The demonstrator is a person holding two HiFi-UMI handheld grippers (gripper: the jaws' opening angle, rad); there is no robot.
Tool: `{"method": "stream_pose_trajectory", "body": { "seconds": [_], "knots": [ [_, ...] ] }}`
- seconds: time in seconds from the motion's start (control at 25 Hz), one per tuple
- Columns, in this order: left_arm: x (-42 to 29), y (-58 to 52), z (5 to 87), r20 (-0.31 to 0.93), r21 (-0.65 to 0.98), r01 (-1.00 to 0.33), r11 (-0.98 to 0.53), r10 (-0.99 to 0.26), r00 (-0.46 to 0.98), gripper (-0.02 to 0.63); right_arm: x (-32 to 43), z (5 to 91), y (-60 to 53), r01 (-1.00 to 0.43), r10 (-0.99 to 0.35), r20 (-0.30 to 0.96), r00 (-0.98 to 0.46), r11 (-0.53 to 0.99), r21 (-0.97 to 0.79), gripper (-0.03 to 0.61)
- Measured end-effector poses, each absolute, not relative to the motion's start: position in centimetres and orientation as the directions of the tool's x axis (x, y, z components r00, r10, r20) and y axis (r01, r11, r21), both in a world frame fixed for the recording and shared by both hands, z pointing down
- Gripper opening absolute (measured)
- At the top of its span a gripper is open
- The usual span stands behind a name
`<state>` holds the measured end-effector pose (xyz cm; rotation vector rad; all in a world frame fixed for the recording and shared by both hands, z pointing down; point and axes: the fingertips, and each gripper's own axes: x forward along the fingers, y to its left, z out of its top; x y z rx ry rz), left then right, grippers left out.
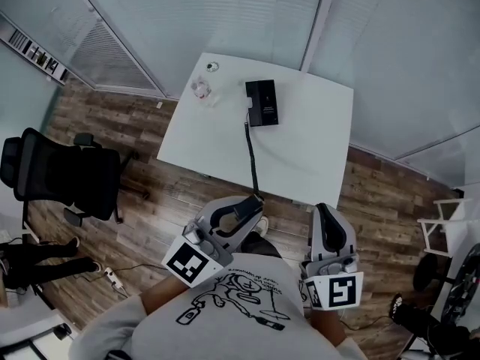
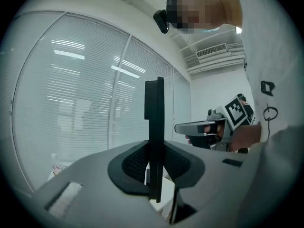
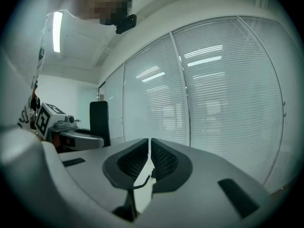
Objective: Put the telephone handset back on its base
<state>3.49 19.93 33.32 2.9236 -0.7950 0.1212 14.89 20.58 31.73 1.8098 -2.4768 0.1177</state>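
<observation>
Handset [image 2: 154, 127] clamped upright in the left tongs [image 2: 155, 167], folks: a thin, flat black slab seen edge-on, pinched between the ribbed dark pads. The right tongs [image 3: 149, 163] are drawn together on nothing, with only a hairline slit between their textured pads. Both sets are held just off the near edge of the white surface [image 1: 315, 133], over the wood-plank floor [image 1: 165, 193].

A black cord [image 1: 251, 152] runs from the handset across the smooth top to the base [image 1: 262, 102]. That's a black rectangular block sitting towards the far edge, well apart from both tongs. Left of the base lies a small crumpled clear item [image 1: 201, 88], and a little round thing [image 1: 213, 67] sits near the far corner. Open white top stretches to the right of the base.

Glass walls with slatted blinds [image 1: 225, 13] close in behind the far edges. A black office chair [image 1: 60, 175] stands off to the left, well apart from the surface.
</observation>
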Motion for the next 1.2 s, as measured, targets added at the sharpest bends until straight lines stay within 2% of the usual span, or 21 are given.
{"method": "stream_pose_trajectory", "body": {
  "seconds": [0.56,1.2],
  "knots": [
    [5.1,16.6,32.8,0.088,0.083,-0.558,-0.826,-0.551,0.830,0.074,16.7,31.4,17.5,-0.939,-0.934,0.101,-0.344,0.344,-0.009,0.014],
    [4.1,9.9,34.0,0.086,0.123,-0.536,-0.835,-0.529,0.844,0.074,14.9,32.8,10.1,-0.937,-0.927,0.145,-0.346,0.349,-0.006,0.014]
  ]
}}
